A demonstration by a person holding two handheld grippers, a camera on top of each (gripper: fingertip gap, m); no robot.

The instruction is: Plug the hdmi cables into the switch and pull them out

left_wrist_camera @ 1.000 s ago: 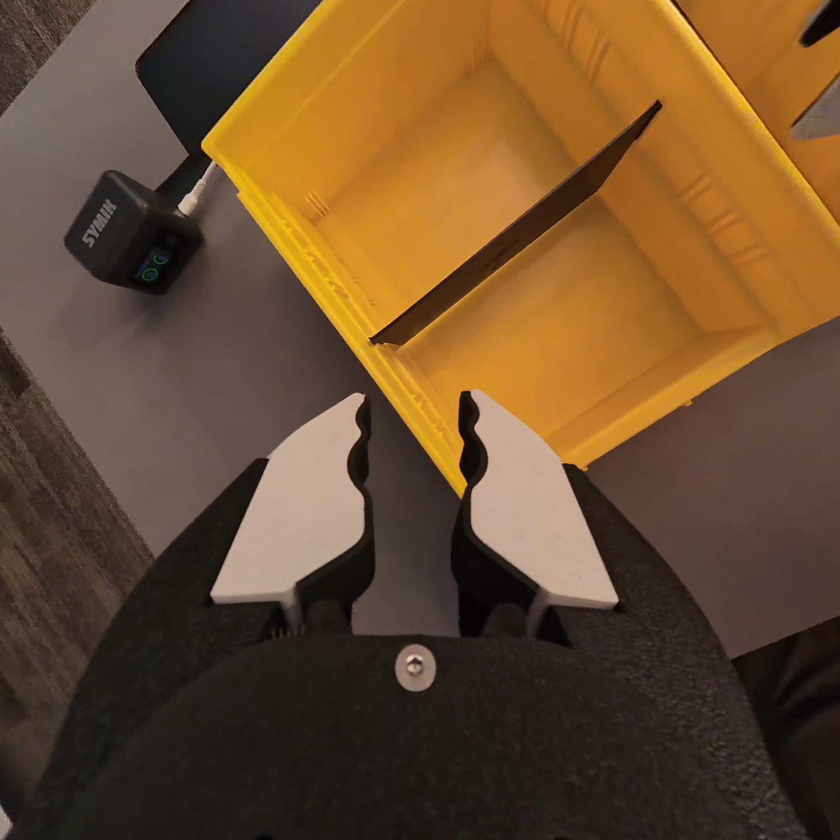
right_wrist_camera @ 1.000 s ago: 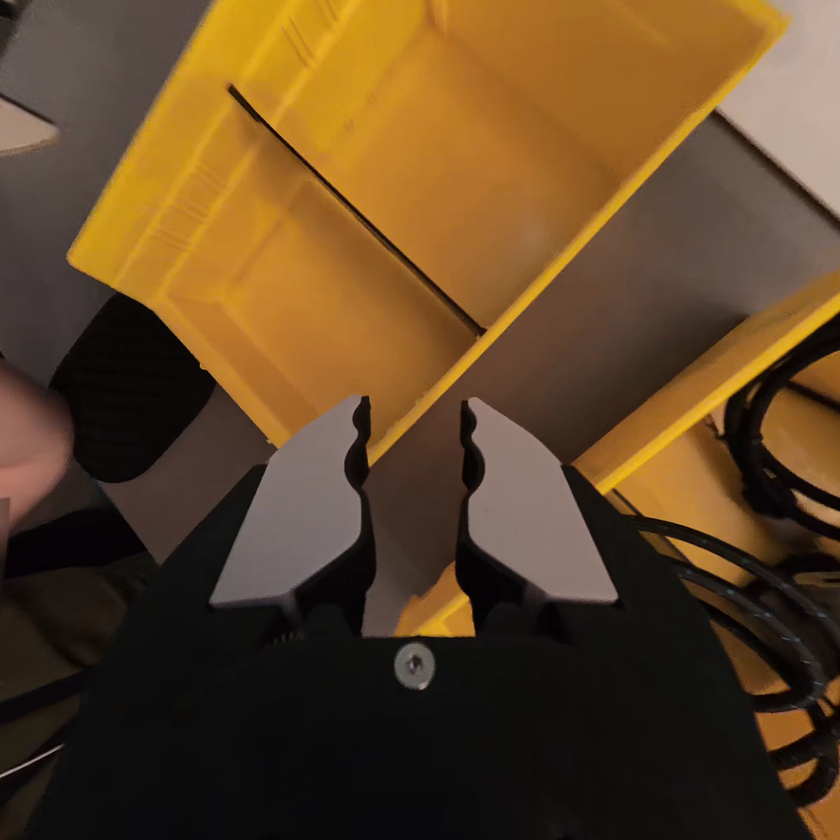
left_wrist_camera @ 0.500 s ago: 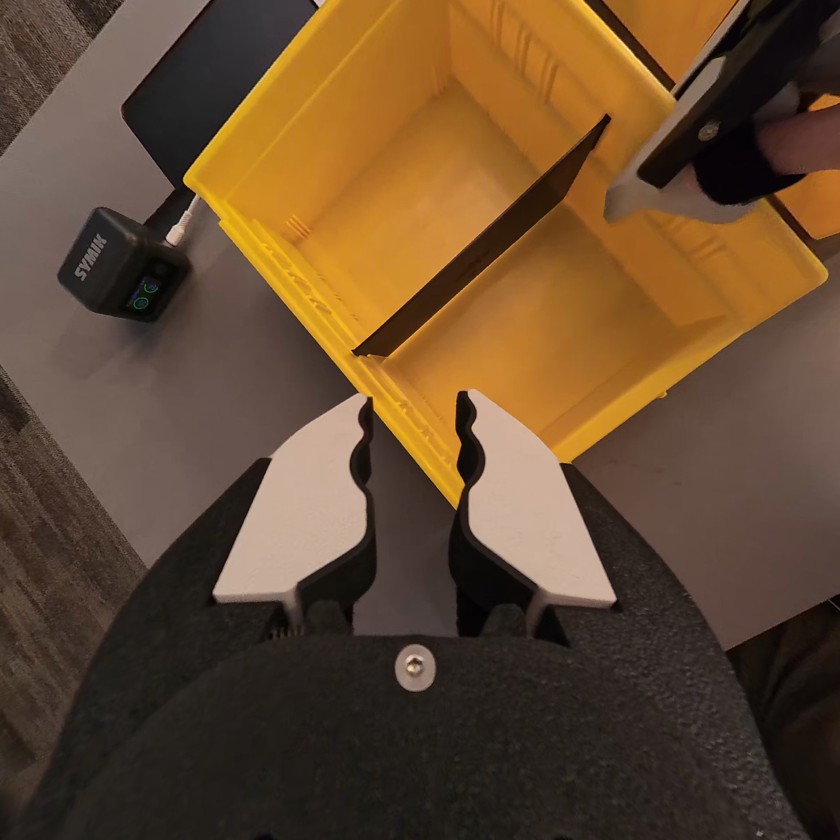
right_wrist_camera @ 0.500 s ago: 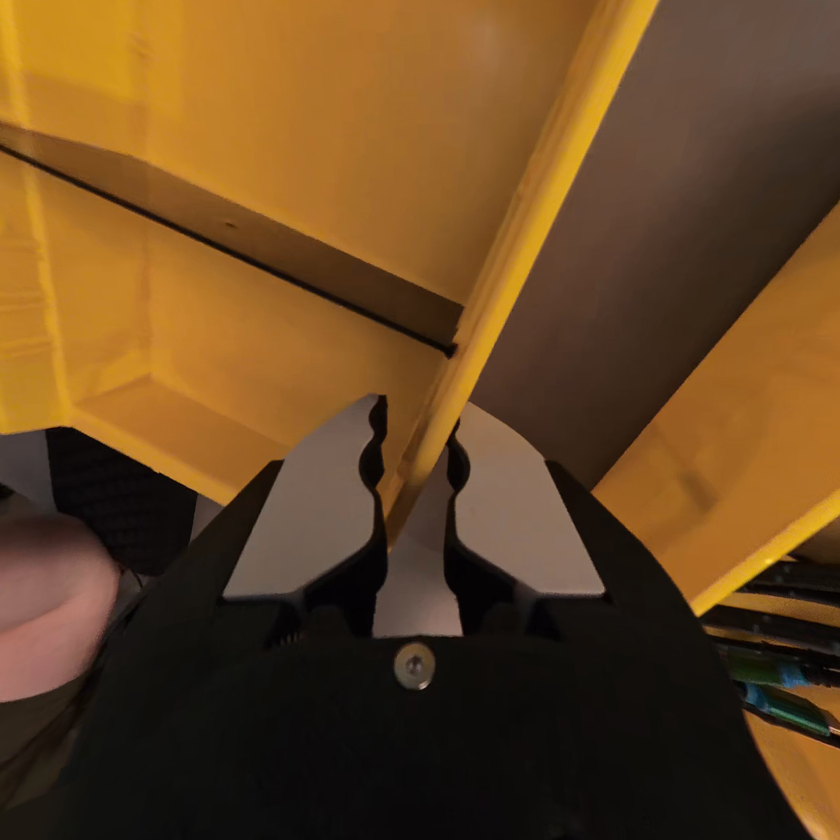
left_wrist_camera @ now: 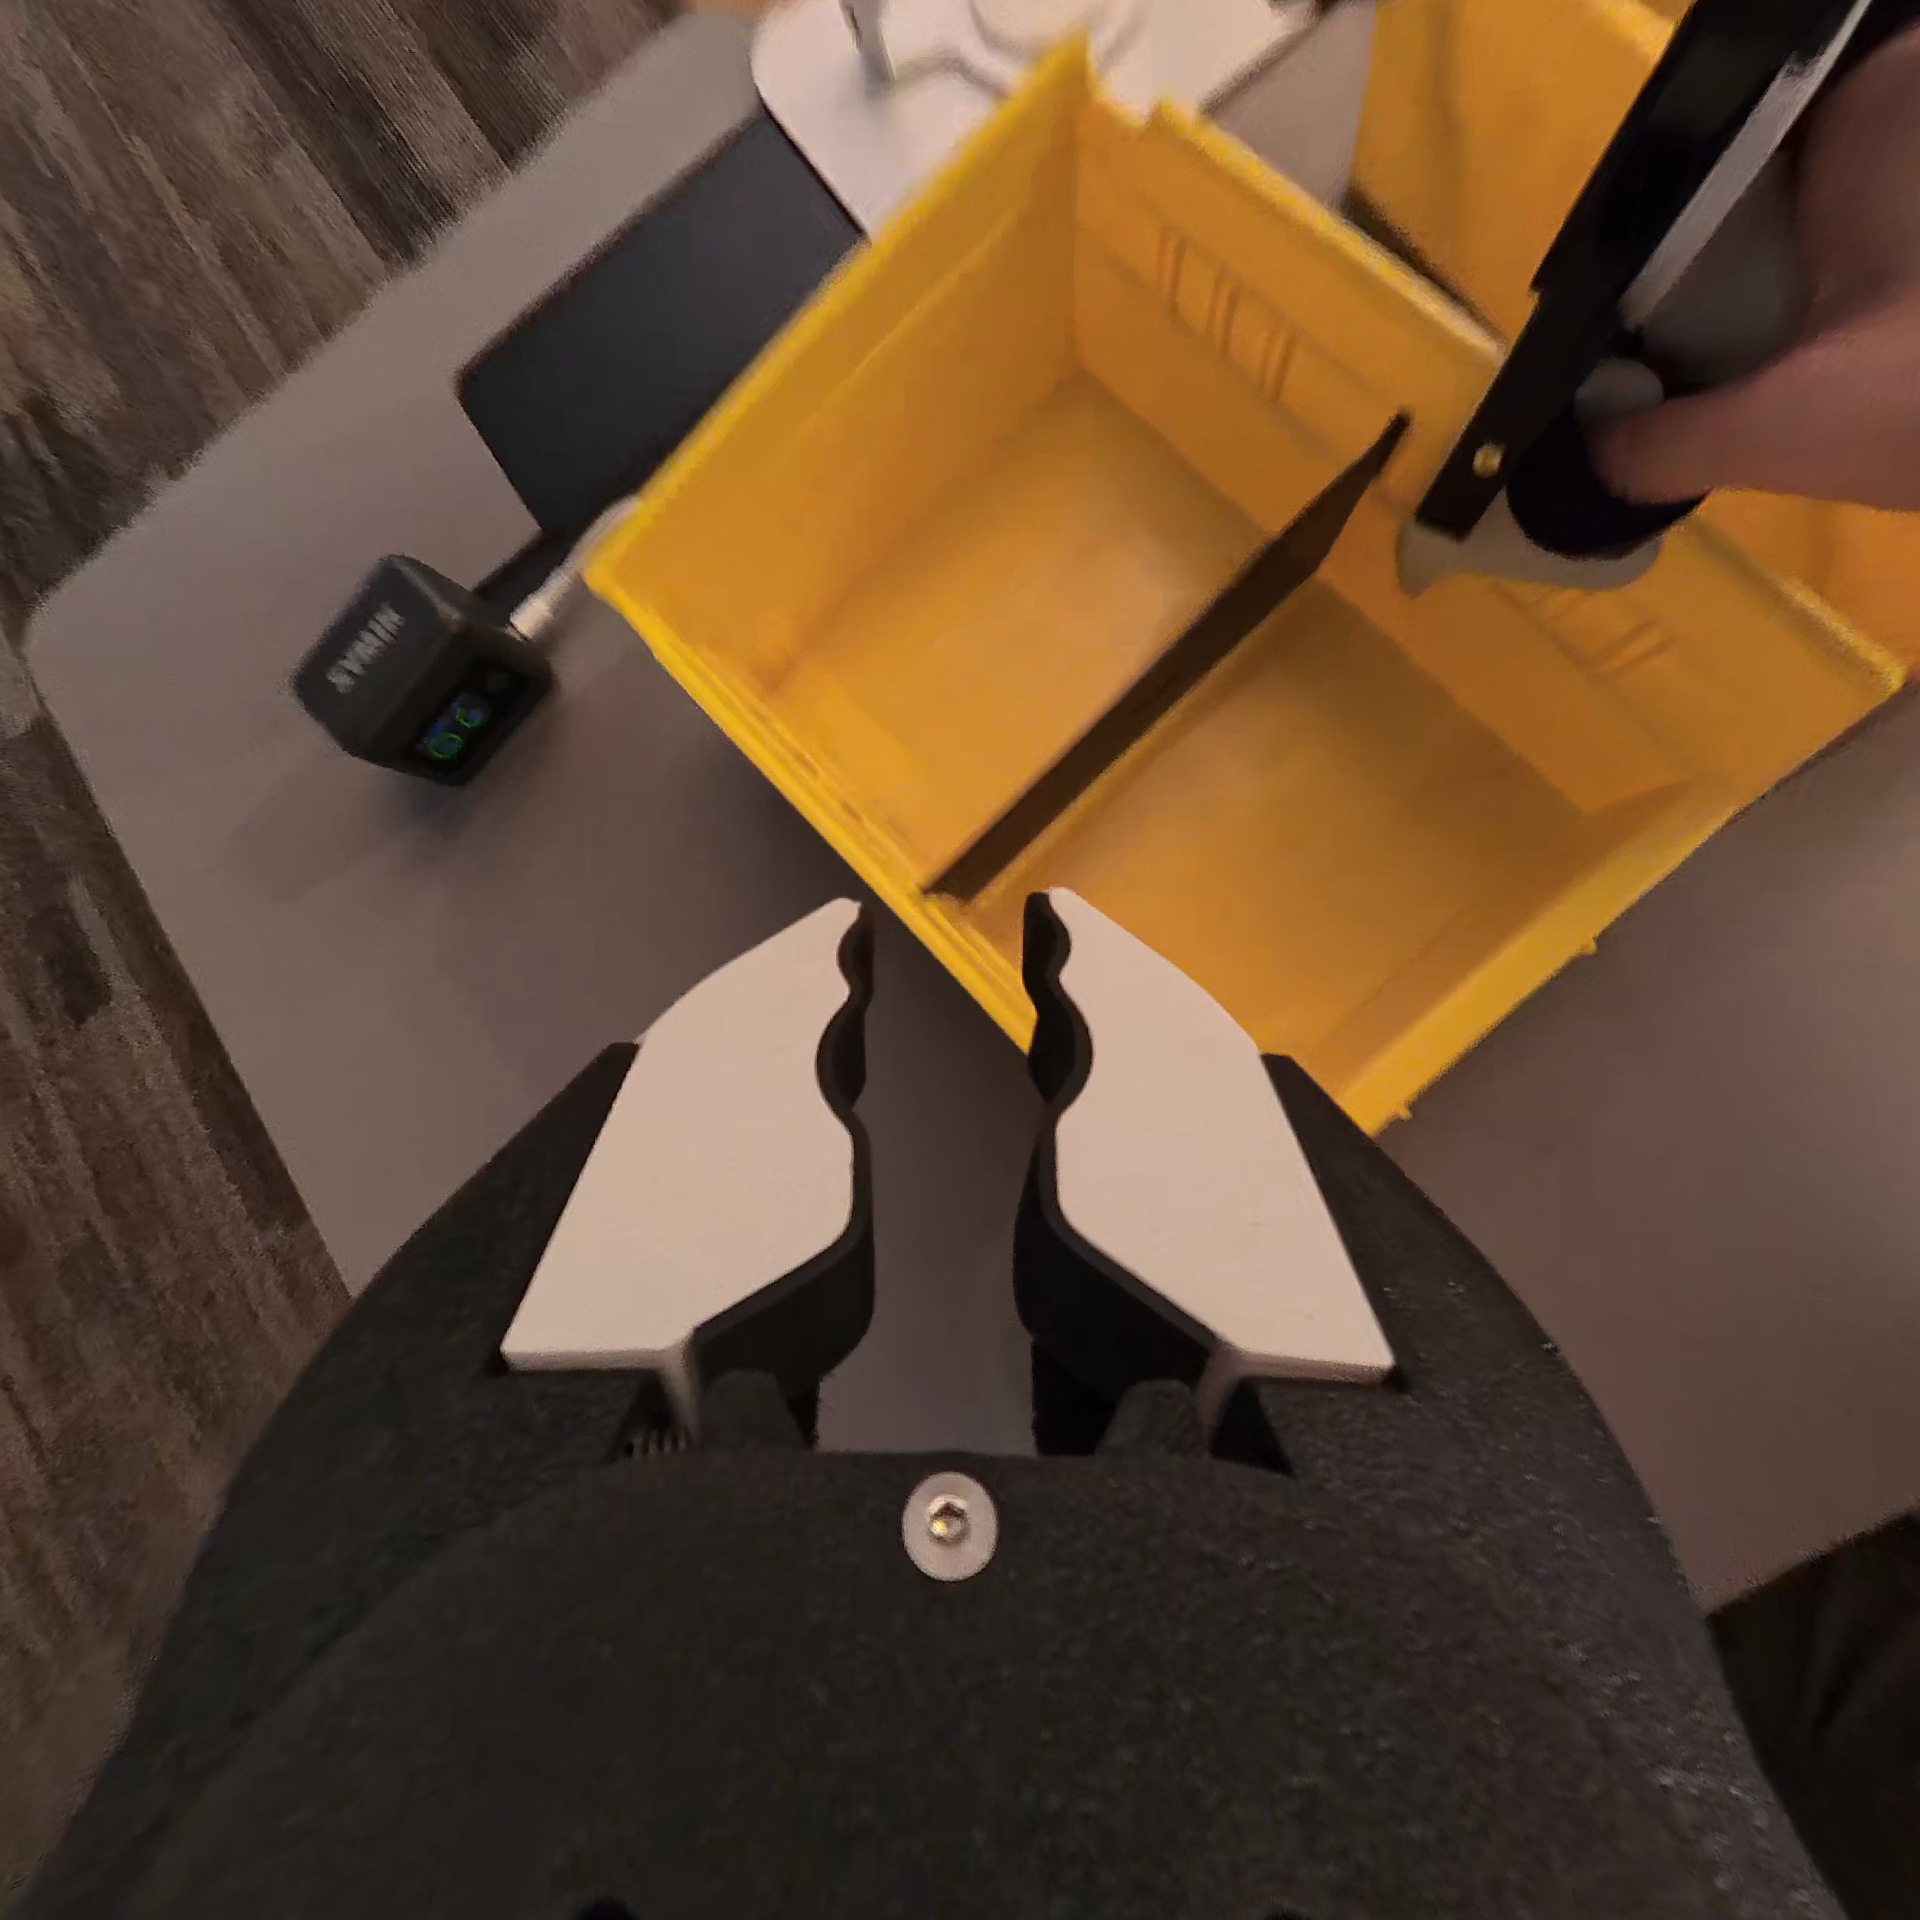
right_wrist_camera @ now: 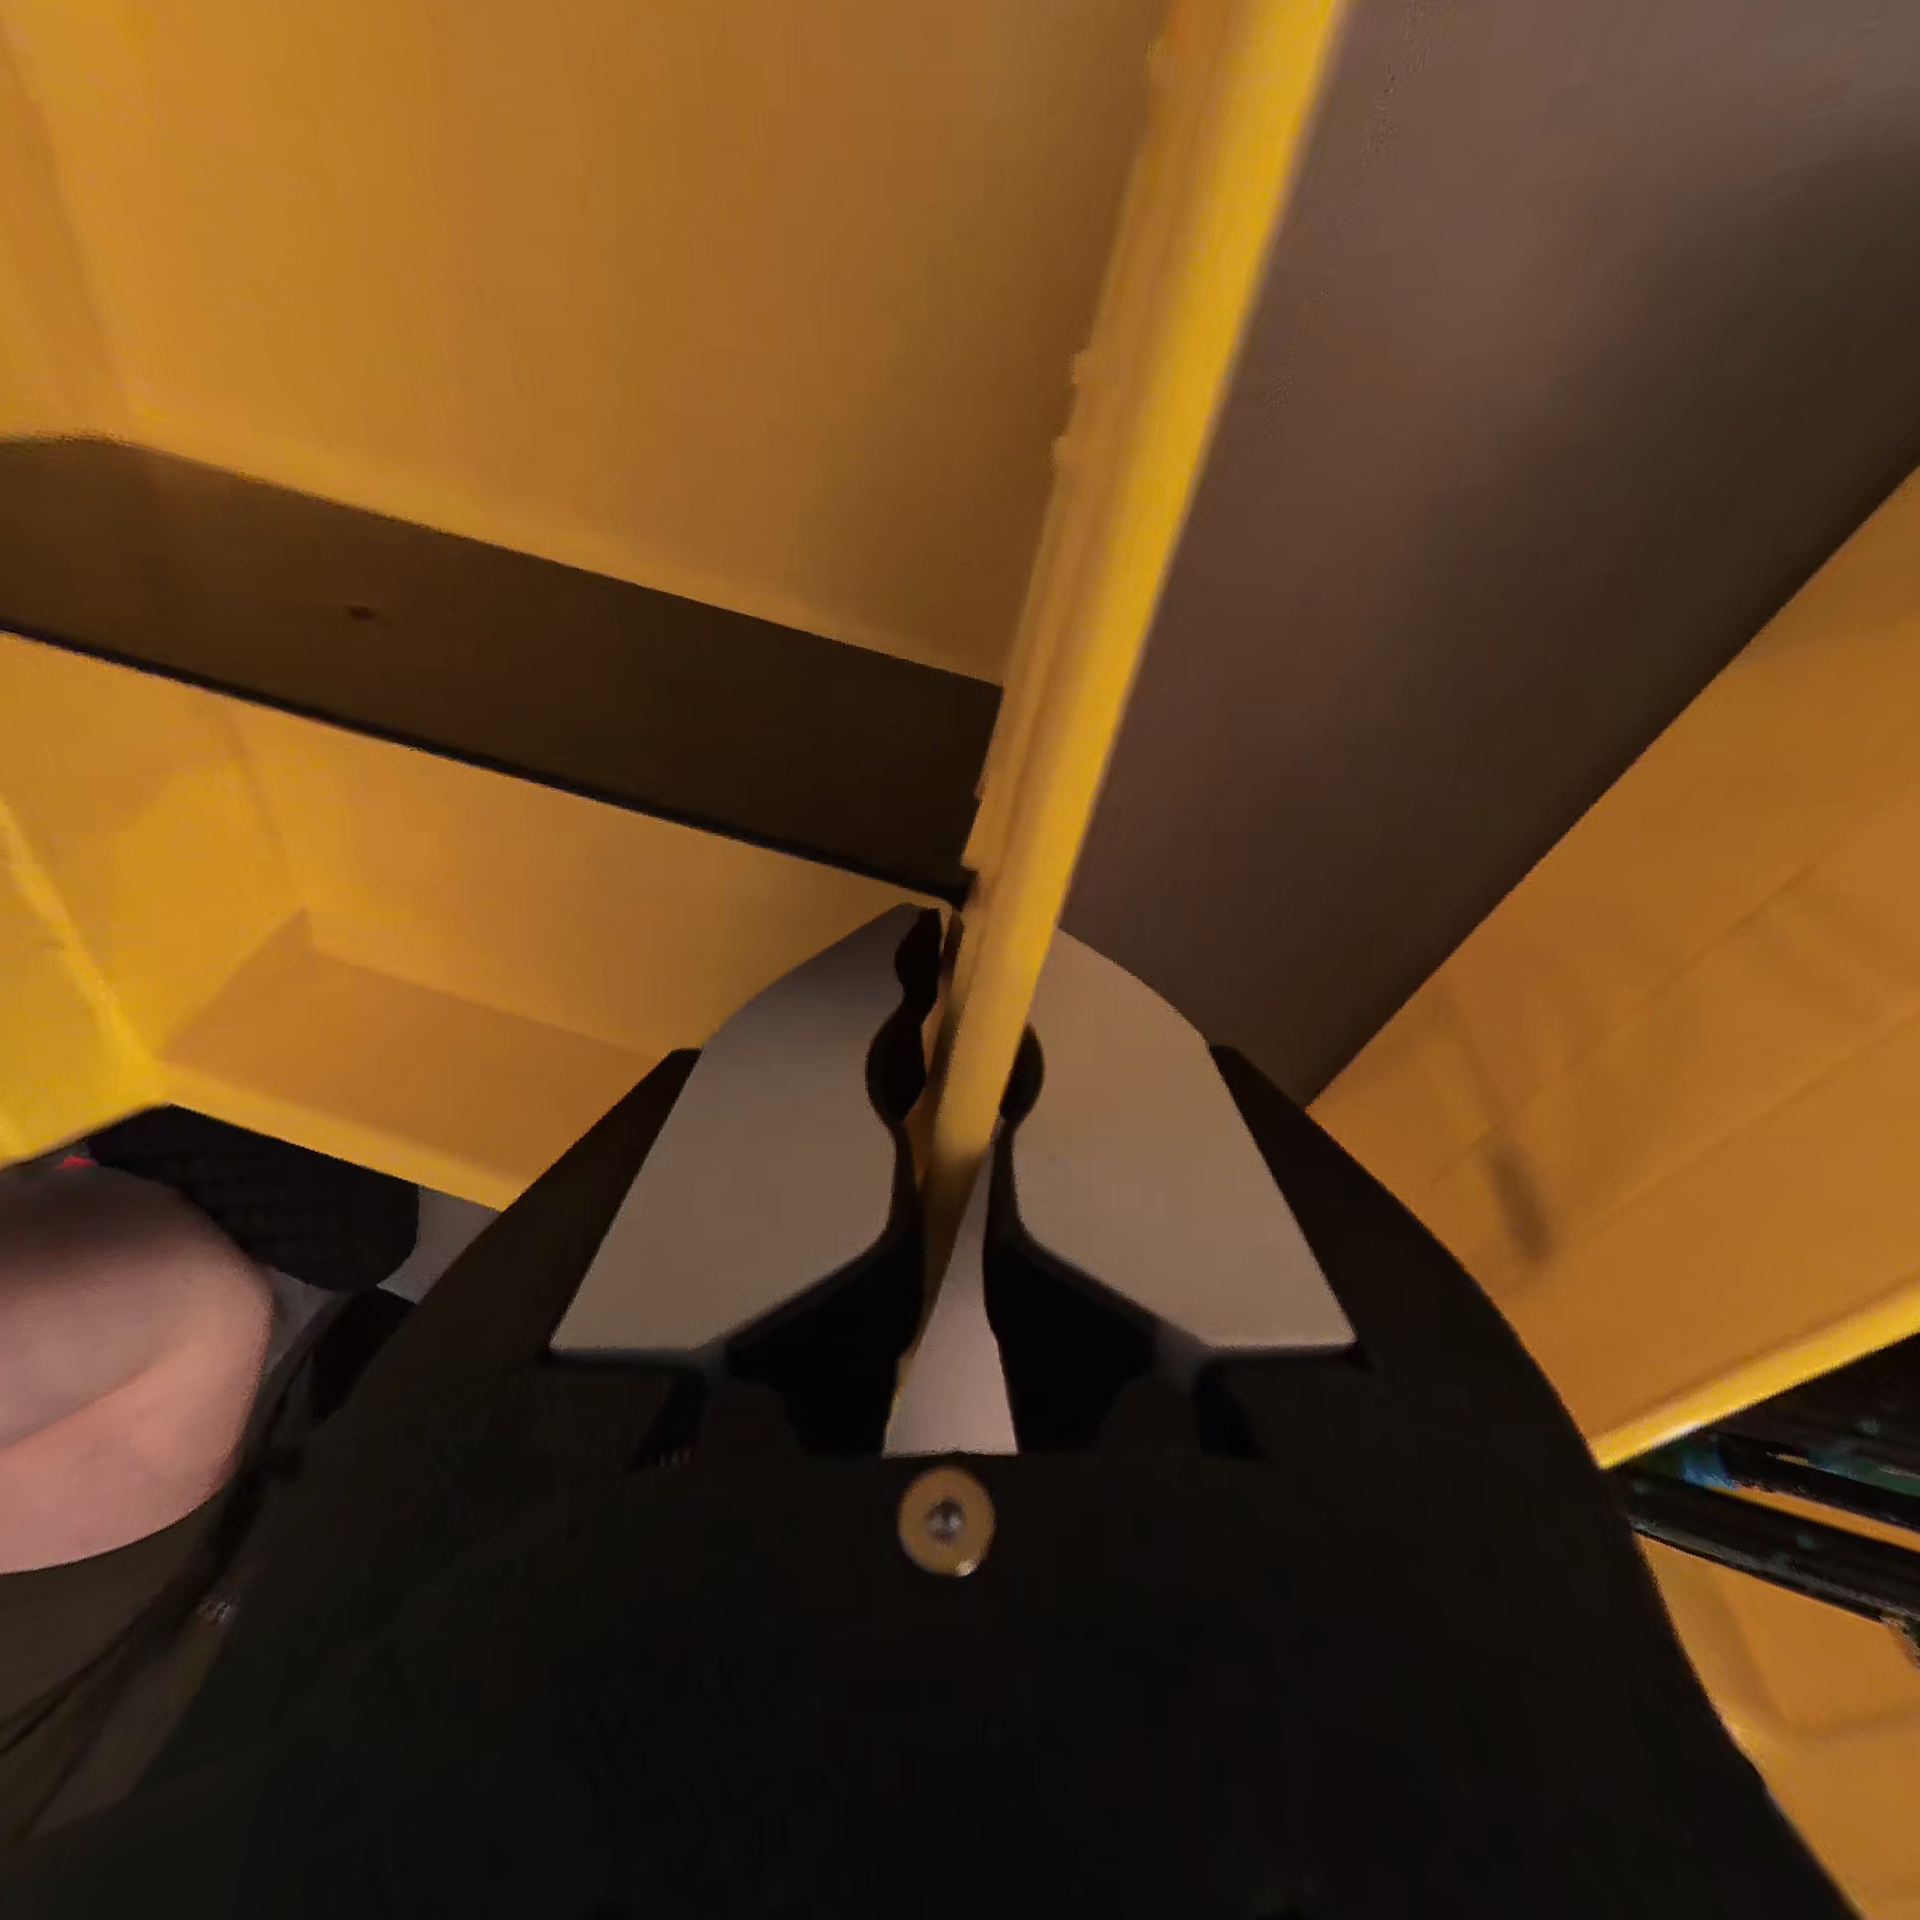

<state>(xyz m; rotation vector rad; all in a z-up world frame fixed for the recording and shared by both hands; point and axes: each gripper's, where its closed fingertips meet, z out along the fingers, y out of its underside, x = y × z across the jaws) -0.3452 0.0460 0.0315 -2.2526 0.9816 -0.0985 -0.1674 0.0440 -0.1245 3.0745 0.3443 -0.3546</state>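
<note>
An empty yellow bin (left_wrist_camera: pixel 790 769) with a black divider (left_wrist_camera: pixel 1174 665) stands on the grey table. My left gripper (left_wrist_camera: pixel 945 914) is open and empty, hovering just over the bin's near-left wall. My right gripper (right_wrist_camera: pixel 971 935) is shut on the bin's side wall (right_wrist_camera: pixel 1122 520) next to the divider's end (right_wrist_camera: pixel 520 665). It also shows in the left wrist view (left_wrist_camera: pixel 1455 551) at the bin's far wall, held by a hand (left_wrist_camera: pixel 1766 395). Black cables (right_wrist_camera: pixel 1766 1527) lie in a second yellow bin (right_wrist_camera: pixel 1662 1091) at the lower right. No switch is in view.
A small black cube device (left_wrist_camera: pixel 416 675) with a plugged-in cord sits left of the bin, beside a dark flat pad (left_wrist_camera: pixel 644 343). The second bin (left_wrist_camera: pixel 1475 135) stands behind the first. The table edge and wood-look floor (left_wrist_camera: pixel 156 935) are on the left. Left tips to right tips: about 25 cm. About 25 cm separates my left fingertips from the small black cube device (left_wrist_camera: pixel 416 675).
My right gripper's fingers have closed onto the bin's wall. In the left wrist view the bin and cube have shifted right and down. My left gripper stays open.
</note>
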